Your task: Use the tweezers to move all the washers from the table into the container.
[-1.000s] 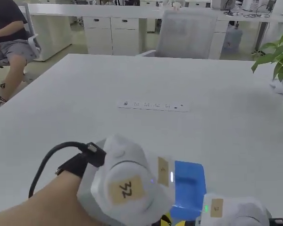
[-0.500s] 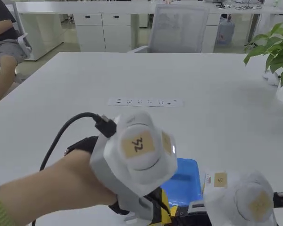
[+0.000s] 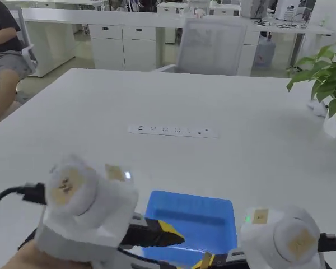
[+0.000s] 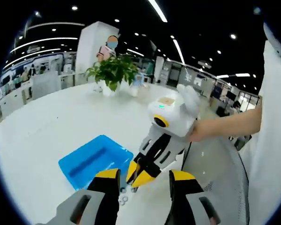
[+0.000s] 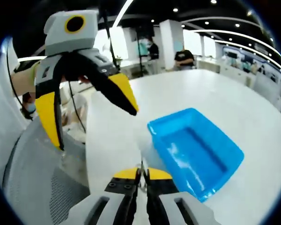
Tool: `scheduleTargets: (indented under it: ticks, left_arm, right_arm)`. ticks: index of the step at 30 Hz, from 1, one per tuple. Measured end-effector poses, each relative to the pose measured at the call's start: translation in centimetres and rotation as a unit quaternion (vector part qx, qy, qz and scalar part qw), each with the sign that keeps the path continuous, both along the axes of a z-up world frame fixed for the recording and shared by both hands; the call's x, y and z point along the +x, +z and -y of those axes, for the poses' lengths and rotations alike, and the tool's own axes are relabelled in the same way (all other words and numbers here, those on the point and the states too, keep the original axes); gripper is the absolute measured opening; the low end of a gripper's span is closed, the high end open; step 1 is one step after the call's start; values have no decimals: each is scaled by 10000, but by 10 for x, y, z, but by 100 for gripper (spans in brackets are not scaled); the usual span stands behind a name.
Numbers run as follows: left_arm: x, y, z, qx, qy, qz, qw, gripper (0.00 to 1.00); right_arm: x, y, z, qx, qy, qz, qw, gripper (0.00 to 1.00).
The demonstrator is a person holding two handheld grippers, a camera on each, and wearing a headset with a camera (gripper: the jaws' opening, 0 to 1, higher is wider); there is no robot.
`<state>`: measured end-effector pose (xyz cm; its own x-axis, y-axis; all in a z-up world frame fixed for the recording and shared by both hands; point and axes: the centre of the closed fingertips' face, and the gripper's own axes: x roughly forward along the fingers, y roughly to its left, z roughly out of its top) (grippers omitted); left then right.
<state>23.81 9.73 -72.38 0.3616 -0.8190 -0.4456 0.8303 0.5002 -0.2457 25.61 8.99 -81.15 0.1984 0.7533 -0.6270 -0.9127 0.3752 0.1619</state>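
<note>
One washer (image 4: 123, 199) at a time should be nipped by its rim with the tweezers (image 5: 141, 165) clamped in the right gripper (image 5: 141, 173), though their spread cannot be told.

The container (image 3: 190, 216) is a plain bright blue, and the table (image 3: 224, 106) under it is a very pale grey. The left gripper (image 4: 144, 176) and the right gripper (image 5: 142, 174) both have white bodies and black jaws with yellow tips. The right one carries a tan sticker (image 3: 259, 216) and a small green light (image 3: 247, 219). The cable (image 3: 8, 195) is black, the plant (image 3: 325, 73) green and the power strip (image 3: 172, 130) white.
</note>
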Motion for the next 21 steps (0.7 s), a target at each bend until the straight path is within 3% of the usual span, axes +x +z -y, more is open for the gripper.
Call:
scheduleTargets:
  ticks: [3, 5, 8, 11, 14, 15, 16, 18, 19, 21]
  left_arm:
    - [-6, -4, -16, -67, 519, 176, 9985, 56]
    - [-12, -8, -23, -95, 759, 189, 9969, 62]
    - [-17, -9, -31, -53, 1133, 424, 9926, 69]
    - [-18, -10, -41, 143, 1629, 918, 9823, 74]
    - [-19, -13, -45, 221, 1913, 1062, 9755, 82]
    - [-18, -12, -46, 187, 2007, 1198, 9721, 85]
    - [-17, -11, -45, 144, 2050, 1223, 9710, 87]
    - [-14, -7, -46, -31, 2263, 1321, 9651, 92]
    - [-12, -4, -44, -127, 2307, 1459, 9619, 94]
    - [-9, 0, -44, -151, 2293, 1641, 9593, 98]
  right_arm:
    - [0, 0, -2, -21, -59, 48, 10000, 2]
    - [3, -1, -2, -5, -167, 65, 9998, 2]
    - [3, -1, -2, 44, -274, 76, 9996, 2]
    - [3, -1, 0, -78, -217, 444, 9987, 2]
    - [-3, -2, 1, -91, -305, 496, 9983, 2]
    - [-4, -2, 1, -88, -320, 519, 9981, 2]
    - [-5, -2, 2, -96, -345, 548, 9979, 2]
    - [-7, -1, 2, -114, -392, 571, 9975, 2]
    - [-7, -1, 2, -115, -410, 570, 9975, 2]
    - [-6, -1, 3, -92, -481, 543, 9973, 2]
